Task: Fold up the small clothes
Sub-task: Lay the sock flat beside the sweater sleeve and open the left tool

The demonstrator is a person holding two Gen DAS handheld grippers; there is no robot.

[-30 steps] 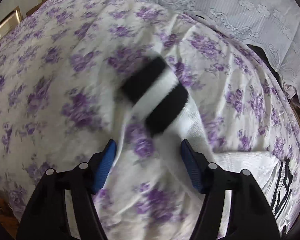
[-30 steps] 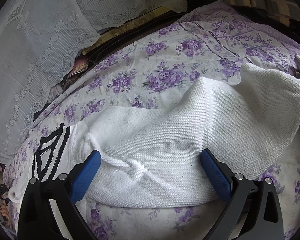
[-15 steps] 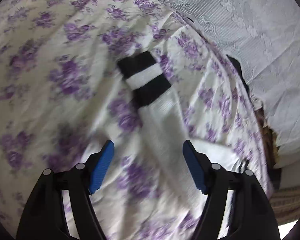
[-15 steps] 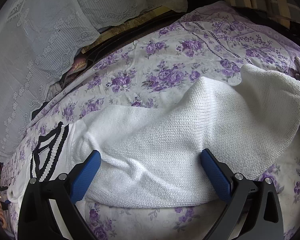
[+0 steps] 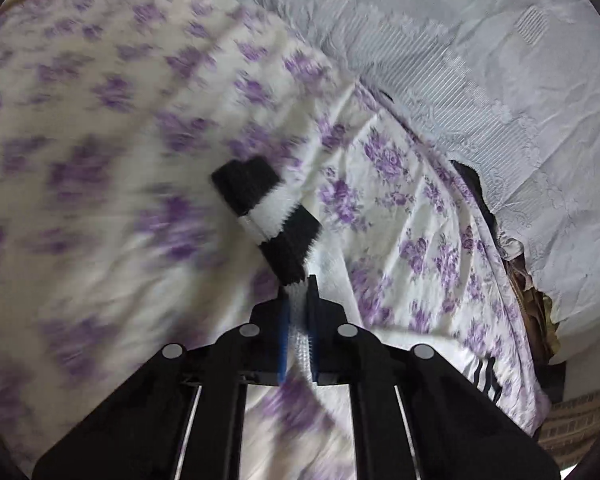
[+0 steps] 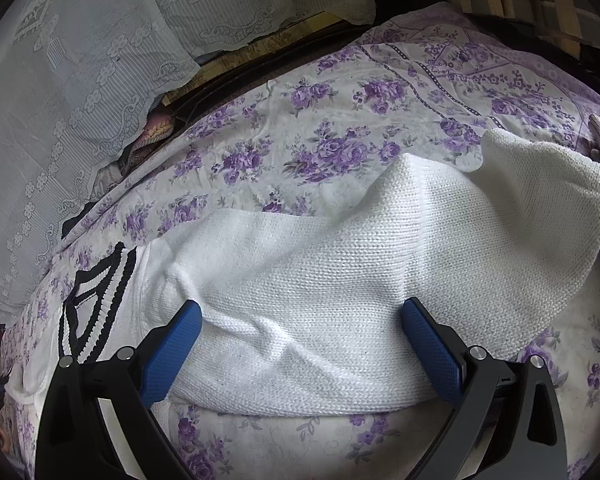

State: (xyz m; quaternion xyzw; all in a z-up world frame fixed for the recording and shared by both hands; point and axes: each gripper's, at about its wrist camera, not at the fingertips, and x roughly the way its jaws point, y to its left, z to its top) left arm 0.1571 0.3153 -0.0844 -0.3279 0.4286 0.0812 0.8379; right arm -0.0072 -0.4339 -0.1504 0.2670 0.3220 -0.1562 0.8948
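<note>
Left wrist view: your left claw (image 5: 299, 320) is clenched on the white sleeve (image 5: 300, 334) just behind its black-striped cuff (image 5: 266, 216). Yank and the knit could slip out. Blur hides the bed (image 5: 100, 128).

Right wrist view: your right claw (image 6: 300, 340) sits released over the sweater (image 6: 340, 264) lying on the bed; its hem's cut off.

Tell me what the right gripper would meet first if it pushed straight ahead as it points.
Most likely the white knit sweater, spread between the open right gripper fingers on the floral bedsheet; depth is uncertain.
</note>
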